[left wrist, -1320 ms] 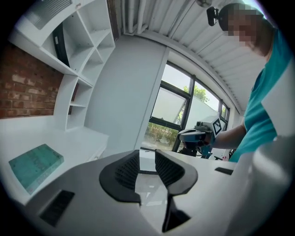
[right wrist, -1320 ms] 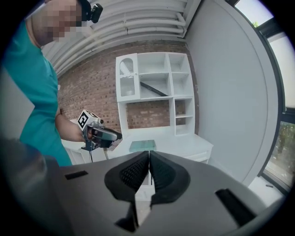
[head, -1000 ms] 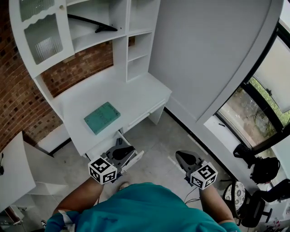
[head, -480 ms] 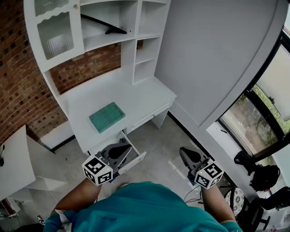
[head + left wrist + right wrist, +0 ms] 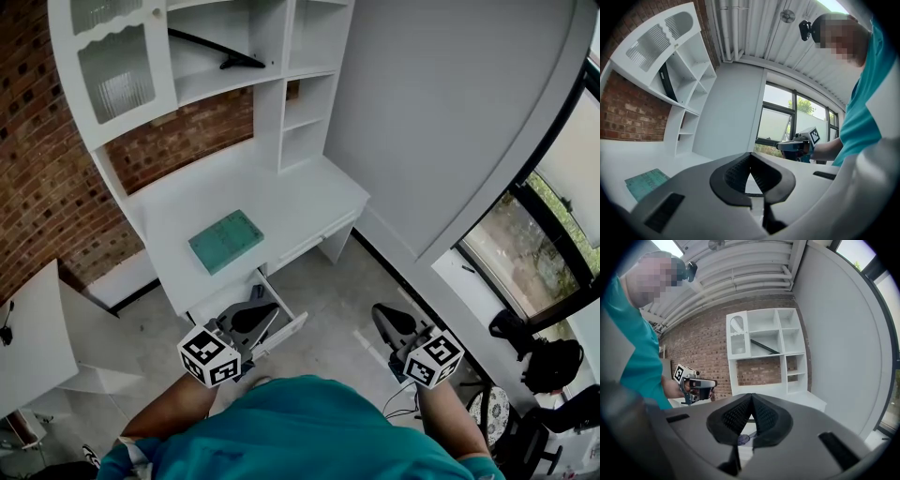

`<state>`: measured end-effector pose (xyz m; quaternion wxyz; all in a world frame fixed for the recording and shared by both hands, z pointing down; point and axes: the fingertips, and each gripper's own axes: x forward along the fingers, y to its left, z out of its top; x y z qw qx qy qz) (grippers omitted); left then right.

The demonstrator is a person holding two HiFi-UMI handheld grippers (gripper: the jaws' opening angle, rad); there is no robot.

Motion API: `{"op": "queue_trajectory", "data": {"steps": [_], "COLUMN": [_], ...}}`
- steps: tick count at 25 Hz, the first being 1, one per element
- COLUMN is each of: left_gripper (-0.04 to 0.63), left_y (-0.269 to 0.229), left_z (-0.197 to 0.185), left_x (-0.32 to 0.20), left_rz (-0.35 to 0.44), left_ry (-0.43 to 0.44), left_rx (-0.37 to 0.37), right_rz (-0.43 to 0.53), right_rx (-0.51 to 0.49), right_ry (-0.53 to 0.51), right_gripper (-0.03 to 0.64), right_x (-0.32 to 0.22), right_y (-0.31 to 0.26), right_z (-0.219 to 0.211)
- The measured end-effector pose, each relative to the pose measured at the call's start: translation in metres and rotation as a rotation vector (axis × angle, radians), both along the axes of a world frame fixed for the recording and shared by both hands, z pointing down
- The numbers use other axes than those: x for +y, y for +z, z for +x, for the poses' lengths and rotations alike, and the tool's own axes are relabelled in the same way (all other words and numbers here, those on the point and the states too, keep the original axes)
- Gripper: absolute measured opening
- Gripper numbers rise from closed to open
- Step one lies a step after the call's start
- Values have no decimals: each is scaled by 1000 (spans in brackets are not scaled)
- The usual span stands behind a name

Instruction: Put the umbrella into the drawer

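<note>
My left gripper [image 5: 249,316] and right gripper [image 5: 384,317] both have jaws pressed together, empty. The left hangs over the open white drawer [image 5: 285,331], hiding its inside, so I can't place the umbrella.

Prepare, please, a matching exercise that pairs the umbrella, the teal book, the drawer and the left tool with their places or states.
Things:
1. umbrella
2. teal book
3. drawer
4. left tool

Places or states:
A. pulled open below the desktop
B. shut, with nothing held
C. lying on an upper shelf
D. flat on the desktop

Pairs: 1-C, 2-D, 3-A, 4-B
</note>
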<state>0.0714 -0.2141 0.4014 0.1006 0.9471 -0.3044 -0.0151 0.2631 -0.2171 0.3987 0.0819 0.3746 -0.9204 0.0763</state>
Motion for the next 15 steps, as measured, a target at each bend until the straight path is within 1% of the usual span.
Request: {"op": "queue_trajectory", "data": {"steps": [10,15], "left_gripper": [15,15], "left_y": [7,9], "left_z": [2,5], "left_x": [3,3], "left_rz": [1,-3], "left_ry": [4,9], "left_rx": [-3,-6], "right_rz": [18,9], "right_rx": [25,35], "right_ry": [-16,-13], "right_gripper": [21,20], "right_x": [5,4], "right_y": [6,11], "right_z": [-6,-4]}}
